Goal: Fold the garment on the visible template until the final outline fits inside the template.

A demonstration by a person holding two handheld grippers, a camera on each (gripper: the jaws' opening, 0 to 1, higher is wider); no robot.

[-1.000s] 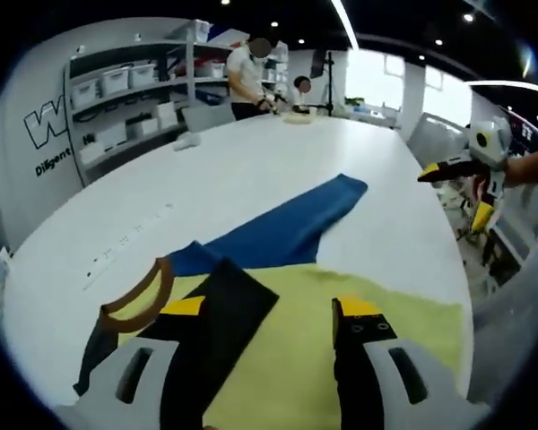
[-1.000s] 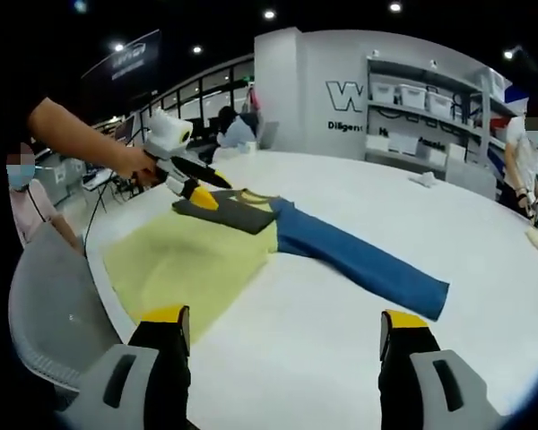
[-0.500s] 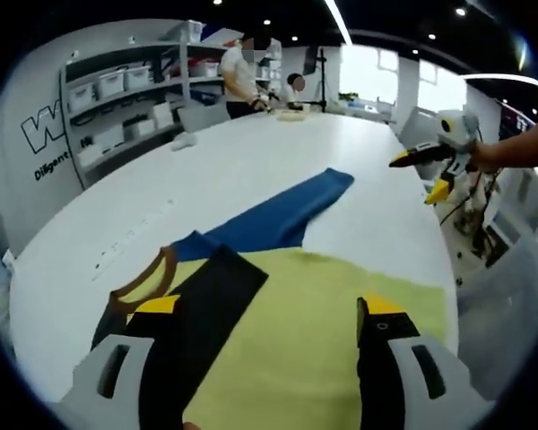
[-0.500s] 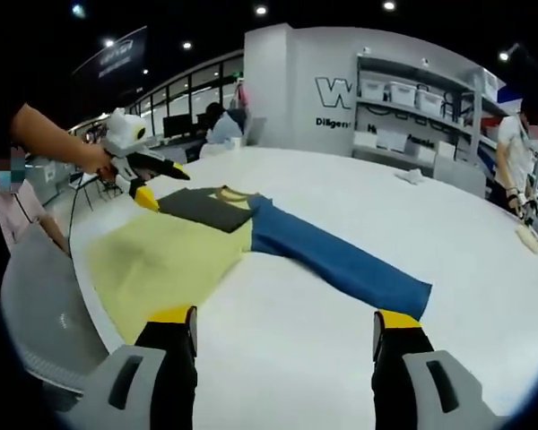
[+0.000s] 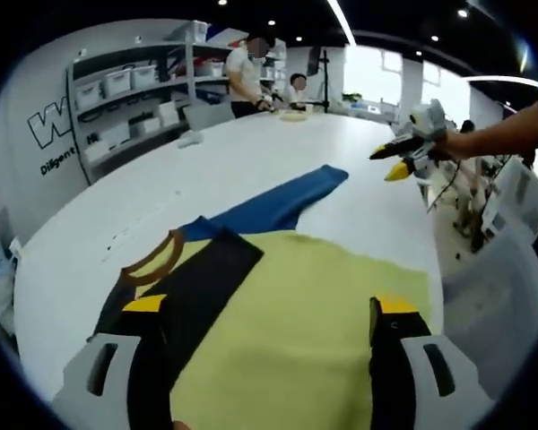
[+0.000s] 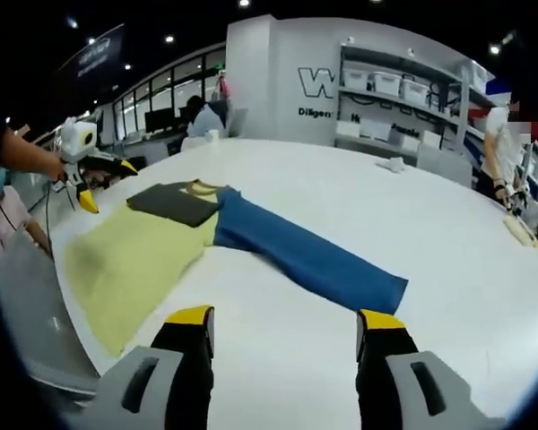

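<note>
The garment lies flat on the white table [image 6: 448, 269]. It has a yellow body [image 5: 305, 313], a brown collar [image 5: 151, 264], a black sleeve [image 5: 197, 282] folded over the body, and a blue sleeve [image 6: 305, 255] stretched out across the table. My left gripper [image 5: 271, 309] hovers open over the yellow body with nothing between its jaws. In the right gripper view the left gripper [image 6: 82, 170] is held by a hand off the garment's near corner. My right gripper [image 6: 287, 321] stands open above bare table short of the blue sleeve. The right gripper [image 5: 403, 157] also appears beyond the table's edge in the left gripper view.
Shelves with white bins [image 5: 117, 90] line the wall. A person [image 5: 249, 76] stands at the table's far end by a small object [image 5: 296, 115]. A grey chair [image 5: 493, 287] sits off the table's edge near the yellow body. A white item [image 6: 393, 164] lies on the far table.
The left gripper has come off the black sleeve and drawn back toward the table's edge. The right gripper has shifted along the table. The garment lies as before.
</note>
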